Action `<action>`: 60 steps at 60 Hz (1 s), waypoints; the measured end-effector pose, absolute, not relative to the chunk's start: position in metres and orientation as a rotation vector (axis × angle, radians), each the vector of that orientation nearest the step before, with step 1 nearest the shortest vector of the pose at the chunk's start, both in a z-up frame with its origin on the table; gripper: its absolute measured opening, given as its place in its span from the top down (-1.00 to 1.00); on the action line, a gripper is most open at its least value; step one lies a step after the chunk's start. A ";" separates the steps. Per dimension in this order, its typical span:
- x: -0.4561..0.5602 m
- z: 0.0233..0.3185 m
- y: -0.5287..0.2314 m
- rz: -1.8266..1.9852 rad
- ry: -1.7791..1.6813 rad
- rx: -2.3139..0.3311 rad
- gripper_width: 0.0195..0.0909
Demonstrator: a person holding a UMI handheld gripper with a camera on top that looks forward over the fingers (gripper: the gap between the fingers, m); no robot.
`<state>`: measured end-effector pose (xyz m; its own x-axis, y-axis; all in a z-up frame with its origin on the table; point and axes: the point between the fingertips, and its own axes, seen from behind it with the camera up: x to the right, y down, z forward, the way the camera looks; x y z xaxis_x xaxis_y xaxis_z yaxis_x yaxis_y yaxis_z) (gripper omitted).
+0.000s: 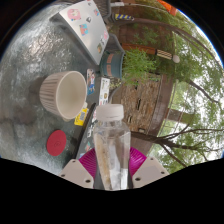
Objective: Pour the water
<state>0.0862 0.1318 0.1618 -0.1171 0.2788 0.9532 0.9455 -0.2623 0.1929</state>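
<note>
One clear plastic water bottle fills the space between the gripper's two fingers, its white neck pointing away from the camera. Both pink pads press against its sides, so the tongs are closed on the bottle, narrowed to its width. The bottle looks uncapped, and a small red cap lies on the table beside it — most likely taken off so the water can run out.

Just beyond the bottle's mouth and a little to one side stands a pale ribbed cup, upright and open, with nothing visible inside. It is near the bottle but not touching it. That placement suits a pour: the bottle only needs tipping toward the rim.

The whole view is tilted, which suggests the gripper is angled — possibly the beginning of the tip, though no water is visible leaving the bottle.

Farther back on the grey speckled table rests a patterned box. Trees and a wooden bench show beyond the table's edge.
</note>
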 end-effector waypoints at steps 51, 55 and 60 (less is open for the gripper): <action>0.067 0.206 0.146 -0.684 -0.495 -1.803 0.45; 0.071 0.198 0.142 -0.486 -0.369 -1.784 0.45; 0.078 0.176 0.147 -0.289 -0.268 -1.778 0.45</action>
